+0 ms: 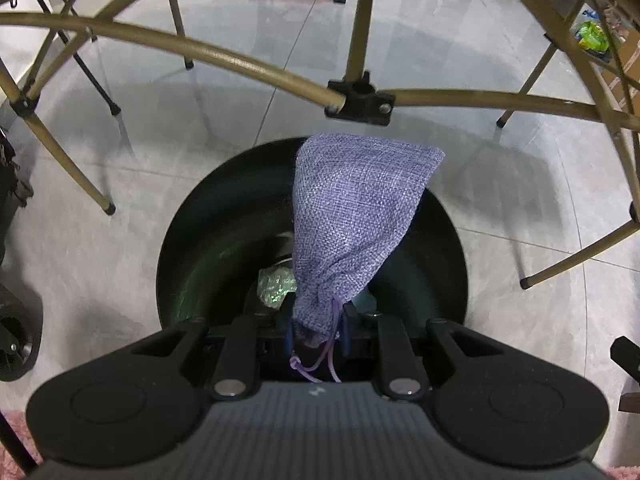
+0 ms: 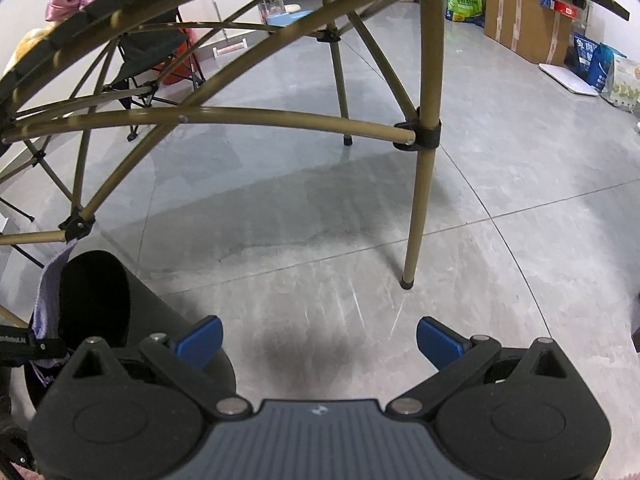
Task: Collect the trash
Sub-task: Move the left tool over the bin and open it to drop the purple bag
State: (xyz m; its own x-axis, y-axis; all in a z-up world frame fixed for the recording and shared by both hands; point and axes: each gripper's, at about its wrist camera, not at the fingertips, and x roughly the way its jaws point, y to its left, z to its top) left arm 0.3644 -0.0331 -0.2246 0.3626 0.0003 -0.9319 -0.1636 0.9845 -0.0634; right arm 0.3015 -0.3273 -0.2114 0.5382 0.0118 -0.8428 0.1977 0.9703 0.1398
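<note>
Purple pouch (image 1: pixel 352 216) between left tongs (image 1: pixel 316 328)

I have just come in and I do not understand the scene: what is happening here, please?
A person with a gripper in each hand is collecting trash. The left gripper is shut on the neck of a purple burlap pouch, holding it over the open black bin, which already contains some rubbish. The right gripper is open and empty above the floor.

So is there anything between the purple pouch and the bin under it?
Nothing visible. The left gripper holds the pouch by its neck right over the bin's open mouth. The table bar runs beyond it, not below. Some trash lies inside already.
</note>
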